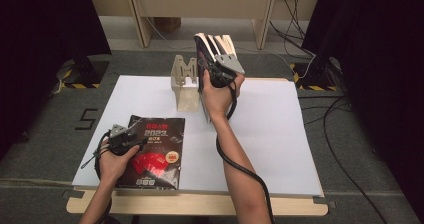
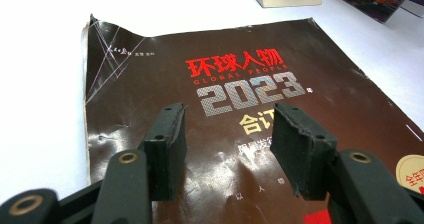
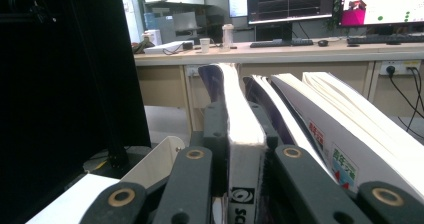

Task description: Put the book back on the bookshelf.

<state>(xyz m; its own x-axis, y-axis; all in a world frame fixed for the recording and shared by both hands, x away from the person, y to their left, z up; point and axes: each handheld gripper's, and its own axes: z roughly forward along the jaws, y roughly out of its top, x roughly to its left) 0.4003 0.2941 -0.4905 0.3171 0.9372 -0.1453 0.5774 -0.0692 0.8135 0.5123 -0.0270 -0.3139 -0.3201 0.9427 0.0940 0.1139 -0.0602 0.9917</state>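
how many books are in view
About 4: one flat book under the left gripper, one upright book clamped in the right gripper, two leaning beside it; more may hide.

You are working under dim, even overhead light in the high view: the white table top point(image 1: 280, 134) is glowing at the centre while both side edges are falling into near black. That view is looking soft and low in detail. In the left gripper view, glare is spreading across the glossy dark magazine cover point(image 2: 210, 164), and the top right corner is blurring. In the right gripper view, the monitors point(image 3: 290, 1) at the top are burning bright while the left side is staying dark.
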